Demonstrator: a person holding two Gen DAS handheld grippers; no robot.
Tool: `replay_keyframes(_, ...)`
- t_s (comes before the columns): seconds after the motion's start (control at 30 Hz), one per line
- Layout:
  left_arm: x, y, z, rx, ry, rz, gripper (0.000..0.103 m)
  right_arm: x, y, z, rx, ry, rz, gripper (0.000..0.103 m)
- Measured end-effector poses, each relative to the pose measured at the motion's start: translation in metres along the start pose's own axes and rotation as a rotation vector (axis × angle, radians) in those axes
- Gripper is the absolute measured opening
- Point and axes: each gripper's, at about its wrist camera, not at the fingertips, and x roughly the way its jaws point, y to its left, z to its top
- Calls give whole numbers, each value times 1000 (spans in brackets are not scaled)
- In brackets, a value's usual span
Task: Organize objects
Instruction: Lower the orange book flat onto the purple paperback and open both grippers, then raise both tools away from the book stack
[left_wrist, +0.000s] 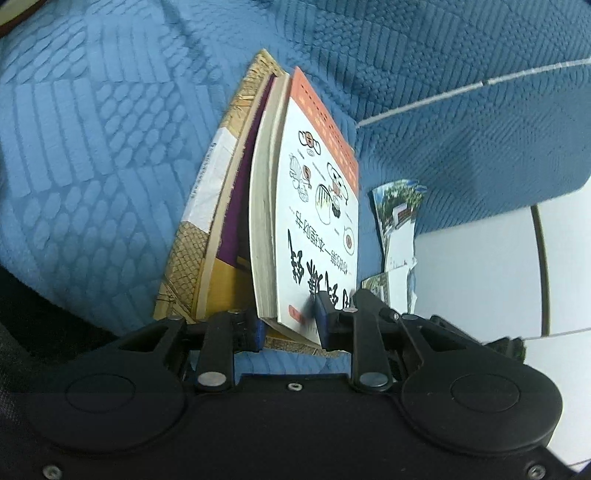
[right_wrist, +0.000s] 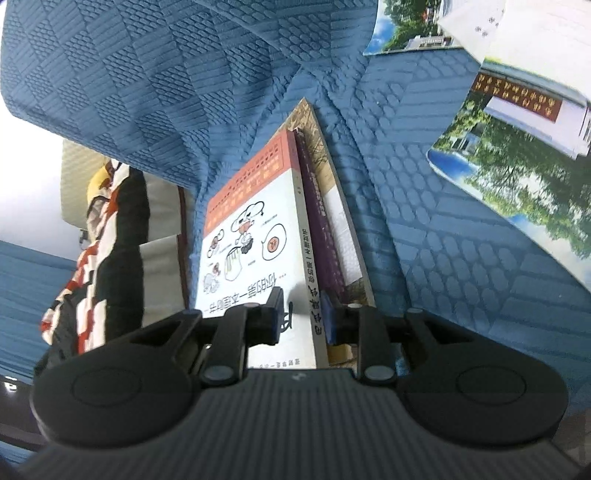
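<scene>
Bright even light, fisheye edges, slight blur.

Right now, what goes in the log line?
left gripper: shut on white book | right gripper: shut on white book | stack on blue quilt

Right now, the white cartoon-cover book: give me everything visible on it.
The white cartoon-cover book is a thick paperback with an orange-red band at its far end, cartoon drawings and large black Chinese characters. Its cream page block shows in the left view, its printed spine in the right. It sits tilted atop a purple book and a tan woven-pattern book on the blue quilted cover. The left gripper and right gripper both clamp its near end.
</scene>
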Motion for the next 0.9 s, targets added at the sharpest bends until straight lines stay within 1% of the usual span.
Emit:
replay_keyframes(0.1, -6, -4, -5, 27, -2, 26, 34, -1, 4, 2, -15, -1, -29, 26)
replay_keyframes(0.13, -11, -5, -8, 36, -8, 31, 44, -2, 6, 2, -21, -3, -44, 26)
replay_keyframes(0.17, -15, -7, -10, 42, -13, 33, 57, -4, 8, 3, -33, -6, -63, 26)
replay_keyframes(0.2, -21, -11, -13, 50, -20, 44, 64, -6, 10, 3, -48, -10, -79, 26)
replay_keyframes(0.23, -26, -16, -15, 64, -36, 70, 74, -9, 12, 3, -65, -15, -97, 26)
replay_keyframes(0.27, -30, -20, -17, 85, -53, 99, 76, -12, 13, 3, -77, -21, -118, 26)
replay_keyframes(0.33, -41, -32, -24, 151, -91, 186, 77, -20, 14, 3, -99, -35, -147, 26)
replay_keyframes(0.37, -47, -39, -28, 183, -113, 217, 78, -26, 17, 3, -117, -49, -160, 26)
replay_keyframes(0.4, -52, -47, -31, 209, -130, 240, 78, -33, 20, 4, -136, -65, -171, 26)
replay_keyframes(0.47, -59, -65, -35, 259, -158, 255, 78, -48, 28, 4, -169, -99, -186, 26)
replay_keyframes(0.6, -79, -100, -47, 340, -245, 266, 77, -85, 50, 2, -246, -179, -202, 26)
replay_keyframes(0.67, -89, -121, -53, 380, -275, 241, 77, -106, 61, 0, -274, -213, -198, 26)
replay_keyframes(0.8, -100, -154, -65, 436, -302, 185, 77, -144, 78, -6, -316, -271, -194, 26)
replay_keyframes(0.9, -103, -176, -75, 475, -302, 156, 76, -172, 84, -13, -323, -310, -195, 26)
